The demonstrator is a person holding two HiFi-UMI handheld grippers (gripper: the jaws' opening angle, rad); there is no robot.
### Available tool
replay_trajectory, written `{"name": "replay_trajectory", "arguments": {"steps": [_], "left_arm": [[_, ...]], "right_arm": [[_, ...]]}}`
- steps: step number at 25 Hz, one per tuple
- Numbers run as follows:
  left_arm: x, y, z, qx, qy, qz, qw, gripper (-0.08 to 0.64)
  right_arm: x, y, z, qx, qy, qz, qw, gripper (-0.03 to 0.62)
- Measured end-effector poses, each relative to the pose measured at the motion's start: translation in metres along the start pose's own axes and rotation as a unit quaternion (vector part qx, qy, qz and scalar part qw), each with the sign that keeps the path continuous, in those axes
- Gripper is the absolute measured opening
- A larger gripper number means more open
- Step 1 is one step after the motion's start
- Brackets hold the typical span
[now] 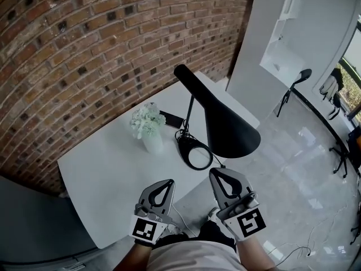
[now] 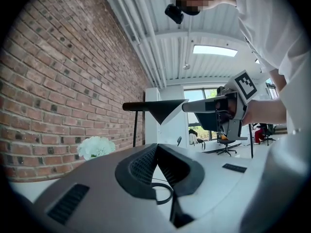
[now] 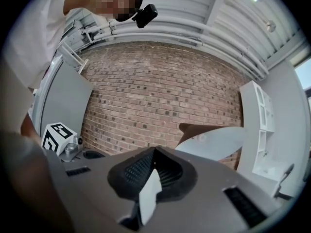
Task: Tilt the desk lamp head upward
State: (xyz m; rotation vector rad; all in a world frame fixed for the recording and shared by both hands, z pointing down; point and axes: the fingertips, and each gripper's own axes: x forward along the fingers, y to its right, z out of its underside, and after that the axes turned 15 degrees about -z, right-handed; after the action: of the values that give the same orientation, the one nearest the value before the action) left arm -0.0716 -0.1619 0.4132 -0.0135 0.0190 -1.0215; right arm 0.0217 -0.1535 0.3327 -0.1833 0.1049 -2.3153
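a black desk lamp stands on a white table by a brick wall. its ring base lies flat on the table, and a thin stem goes up from it. the lamp head is a big cone. its thin end points to 11 o'clock and its wide mouth points to 5 o'clock and down. in the right gripper view the inside of the cone looks white.

white flowers in a white vase stand at 10 o'clock from the ring base, near it. a flat black thing lies on the table between the flowers and the stem.

the left gripper is at 6 o'clock from the ring base. its jaws are pressed together at the tips, with nothing in them. the right gripper is at 6 o'clock from the lamp head, close under its wide rim. its jaws are pressed together too and hold nothing. in the right gripper view there is a gap between the tips and the lamp head.
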Motion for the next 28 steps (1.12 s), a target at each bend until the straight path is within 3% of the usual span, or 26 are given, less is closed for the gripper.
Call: {"name": "replay_trajectory", "arguments": {"steps": [12,28], "left_arm": [[0.023,0.030,-0.017,0.007,0.013,-0.021,0.9997,0.006],[0.031,0.035,-0.021,0.010,0.013,-0.072,0.9972,0.006]], "right_arm": [[-0.010,0.012,-0.004,-0.010,0.010,-0.051,0.999,0.015],[-0.004,0.018,-0.006,-0.018,0.018,-0.115,0.993,0.015]]}}
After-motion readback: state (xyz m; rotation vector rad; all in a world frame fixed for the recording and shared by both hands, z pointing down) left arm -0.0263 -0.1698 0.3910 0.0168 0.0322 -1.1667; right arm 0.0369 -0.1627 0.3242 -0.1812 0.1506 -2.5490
